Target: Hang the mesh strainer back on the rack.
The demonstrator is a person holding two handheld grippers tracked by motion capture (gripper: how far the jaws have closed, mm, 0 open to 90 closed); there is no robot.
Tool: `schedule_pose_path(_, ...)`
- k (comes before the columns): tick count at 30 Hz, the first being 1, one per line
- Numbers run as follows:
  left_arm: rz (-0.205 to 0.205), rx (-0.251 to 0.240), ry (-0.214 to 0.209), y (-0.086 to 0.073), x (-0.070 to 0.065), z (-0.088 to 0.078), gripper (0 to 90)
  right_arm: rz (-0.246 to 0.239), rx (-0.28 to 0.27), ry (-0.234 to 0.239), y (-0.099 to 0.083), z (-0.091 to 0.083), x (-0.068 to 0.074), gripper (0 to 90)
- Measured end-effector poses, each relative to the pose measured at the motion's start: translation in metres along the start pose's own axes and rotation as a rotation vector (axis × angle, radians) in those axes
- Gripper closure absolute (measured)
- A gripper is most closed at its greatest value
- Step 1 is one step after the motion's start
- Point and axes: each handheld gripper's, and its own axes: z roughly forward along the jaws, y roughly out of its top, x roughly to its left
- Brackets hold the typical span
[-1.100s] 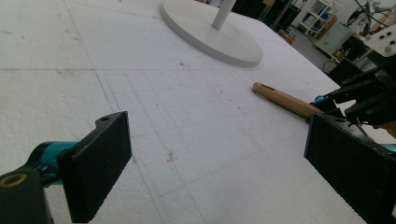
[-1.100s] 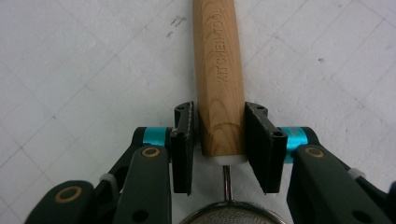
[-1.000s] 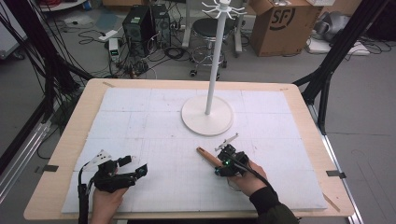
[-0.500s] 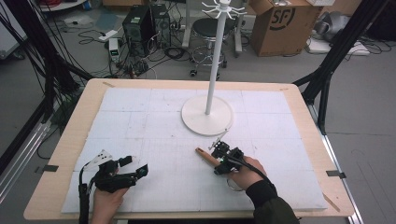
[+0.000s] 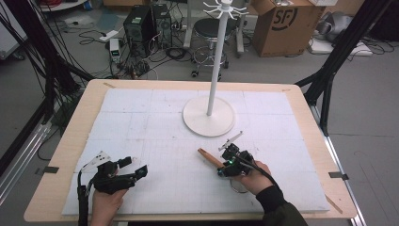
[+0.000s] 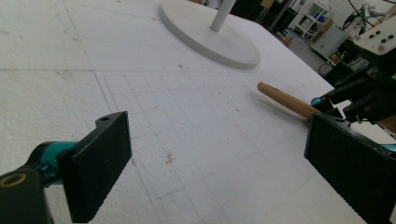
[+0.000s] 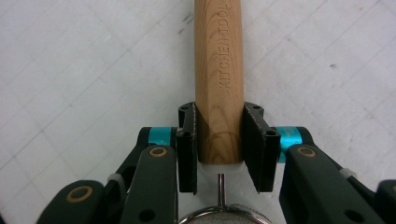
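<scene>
Left gripper (image 5: 136, 170) rests low at the desk's (image 5: 70, 141) left front, fingers spread wide with only white mat (image 5: 141, 122) between them. White stand (image 5: 209, 115) sits at centre rear of the mat. Right gripper (image 5: 221, 165), front right, has its fingers pinching a wooden handle (image 7: 218, 84) stamped "KITCHEN TOOL"; the handle points up-left, toward the stand's base. A metal strainer rim (image 7: 224, 215) shows behind the fingers.

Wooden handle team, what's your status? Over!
Right gripper shut on wooden handle. Left gripper open, empty. White stand ahead, path clear.
</scene>
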Motion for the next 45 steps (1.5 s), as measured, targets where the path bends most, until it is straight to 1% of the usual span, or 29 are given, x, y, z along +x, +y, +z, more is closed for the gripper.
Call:
schedule_pose_path(2,0.000,-0.004,0.000,0.000,0.000,0.000,8.1,0.010,-0.014,0.039,-0.001,-0.001,-0.001,69.2)
schedule_pose_path(3,-0.003,-0.003,-0.001,0.000,0.000,0.000,8.1,0.013,-0.024,0.033,-0.002,-0.002,-0.001,69.2)
schedule_pose_path(4,-0.003,-0.003,-0.001,0.000,0.000,0.000,8.1,0.024,-0.034,0.038,-0.003,-0.003,-0.002,69.2)
schedule_pose_path(5,-0.003,-0.003,0.000,0.000,0.000,0.000,8.1,0.025,-0.041,0.048,-0.004,-0.003,-0.003,69.1)
schedule_pose_path(6,-0.002,-0.003,0.000,0.000,0.000,0.000,8.1,0.034,-0.060,0.051,-0.005,-0.004,-0.004,69.1)
schedule_pose_path(7,-0.001,-0.003,0.002,0.000,0.000,0.000,8.1,0.046,-0.077,0.058,-0.006,-0.006,-0.006,69.1)
schedule_pose_path(8,-0.002,-0.003,0.000,0.000,0.000,0.000,8.2,0.056,-0.090,0.078,-0.007,-0.007,-0.008,69.1)
schedule_pose_path(9,-0.004,0.000,0.002,0.000,0.000,0.000,8.1,0.061,-0.097,0.087,-0.007,-0.008,-0.009,69.1)
schedule_pose_path(10,-0.002,0.002,0.001,0.000,0.000,0.000,8.1,0.076,-0.124,0.097,-0.008,-0.011,-0.011,69.1)
schedule_pose_path(11,-0.004,0.001,0.002,0.000,0.000,0.000,8.2,0.076,-0.141,0.106,-0.009,-0.013,-0.013,69.1)
schedule_pose_path(12,-0.002,0.002,0.004,0.000,0.001,0.000,8.2,0.090,-0.156,0.115,-0.009,-0.016,-0.014,69.1)
schedule_pose_path(13,-0.005,-0.001,0.004,0.000,0.000,0.000,8.2,0.093,-0.179,0.122,-0.009,-0.018,-0.016,69.1)
schedule_pose_path(14,-0.003,0.001,0.004,0.000,0.001,0.000,8.1,0.107,-0.191,0.128,-0.009,-0.021,-0.017,69.1)
schedule_pose_path(16,-0.002,0.001,0.005,0.000,0.001,0.000,8.1,0.113,-0.222,0.138,-0.009,-0.026,-0.020,69.1)
schedule_pose_path(19,0.000,0.001,0.003,0.000,0.000,0.000,8.1,0.145,-0.274,0.177,-0.010,-0.033,-0.024,69.1)
schedule_pose_path(20,0.000,0.001,0.005,0.000,0.000,0.000,8.2,0.158,-0.294,0.197,-0.010,-0.036,-0.026,69.0)
schedule_pose_path(21,-0.004,0.001,0.004,0.000,0.000,0.000,8.1,0.167,-0.313,0.205,-0.009,-0.038,-0.027,69.0)
schedule_pose_path(22,-0.003,0.001,0.003,0.000,0.000,0.000,8.1,0.170,-0.327,0.206,-0.009,-0.039,-0.028,69.0)
schedule_pose_path(23,0.000,-0.001,0.004,0.000,0.000,0.000,8.1,0.179,-0.341,0.227,-0.008,-0.041,-0.029,69.0)
schedule_pose_path(24,-0.001,-0.002,0.005,0.000,0.000,0.000,8.1,0.182,-0.348,0.237,-0.007,-0.042,-0.029,69.0)
schedule_pose_path(26,-0.001,0.000,0.003,0.000,0.000,0.000,8.2,0.182,-0.373,0.240,-0.004,-0.046,-0.028,68.9)
schedule_pose_path(27,-0.001,0.001,0.003,0.000,0.000,0.000,8.2,0.188,-0.394,0.246,-0.002,-0.047,-0.028,68.9)
schedule_pose_path(31,-0.004,-0.001,0.002,-0.001,-0.001,0.000,8.2,0.207,-0.528,0.271,0.002,-0.055,-0.030,69.0)
schedule_pose_path(35,0.002,0.002,-0.001,-0.001,-0.001,0.000,8.2,0.218,-0.644,0.267,0.005,-0.063,-0.030,68.9)
schedule_pose_path(39,0.006,0.003,-0.001,-0.001,-0.001,0.000,8.2,0.233,-0.721,0.249,0.008,-0.072,-0.032,68.9)
schedule_pose_path(41,0.004,0.003,-0.002,-0.001,-0.002,0.000,8.2,0.243,-0.772,0.246,0.010,-0.076,-0.034,68.9)
schedule_pose_path(42,0.006,0.005,-0.001,-0.001,-0.003,0.000,8.1,0.257,-0.806,0.253,0.010,-0.078,-0.035,68.9)
schedule_pose_path(43,0.005,0.004,-0.001,-0.001,-0.003,0.000,8.2,0.280,-0.844,0.273,0.011,-0.079,-0.038,68.9)
schedule_pose_path(45,0.005,0.004,-0.002,-0.001,-0.003,0.000,8.2,0.311,-0.888,0.270,0.011,-0.080,-0.040,68.9)
